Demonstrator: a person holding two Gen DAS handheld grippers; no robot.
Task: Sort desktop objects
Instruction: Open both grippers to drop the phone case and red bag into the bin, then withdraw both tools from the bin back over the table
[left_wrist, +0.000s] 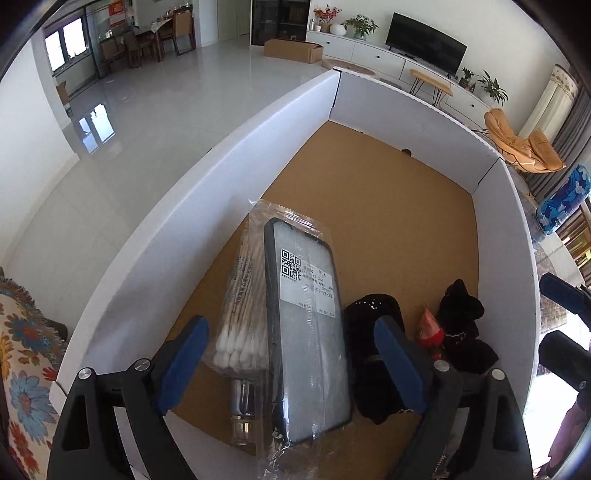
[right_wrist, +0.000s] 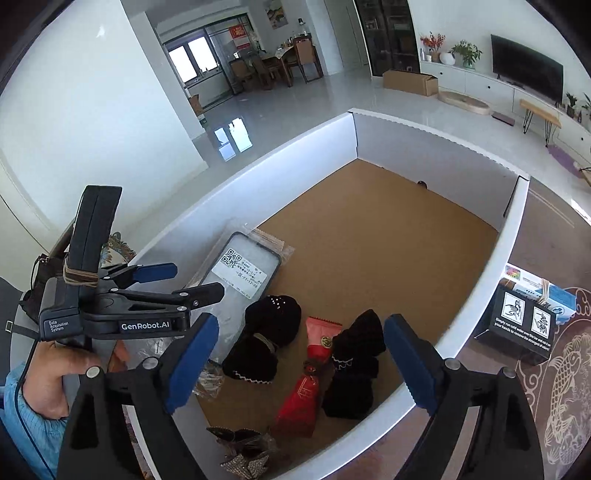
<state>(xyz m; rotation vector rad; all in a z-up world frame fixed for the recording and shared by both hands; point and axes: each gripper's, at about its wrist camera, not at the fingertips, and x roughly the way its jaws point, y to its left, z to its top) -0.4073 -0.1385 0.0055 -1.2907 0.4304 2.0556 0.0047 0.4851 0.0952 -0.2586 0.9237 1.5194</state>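
Note:
A white-walled box (left_wrist: 207, 206) with a brown cardboard floor holds the objects. A phone case in a clear bag (left_wrist: 310, 332) lies on a pack of cotton swabs (left_wrist: 243, 314), above a small glass bottle (left_wrist: 243, 410). Two black socks (right_wrist: 269, 339) (right_wrist: 354, 373) and red packets (right_wrist: 303, 391) lie to the right. My left gripper (left_wrist: 291, 365) is open, its blue pads either side of the phone case; it also shows in the right wrist view (right_wrist: 192, 282). My right gripper (right_wrist: 299, 365) is open and empty above the socks and packets.
A glittery hair clip (right_wrist: 243, 450) lies at the box's near edge. A black printed carton (right_wrist: 524, 325) stands on a patterned rug right of the box. A blue water bottle (left_wrist: 561, 199) lies outside the right wall.

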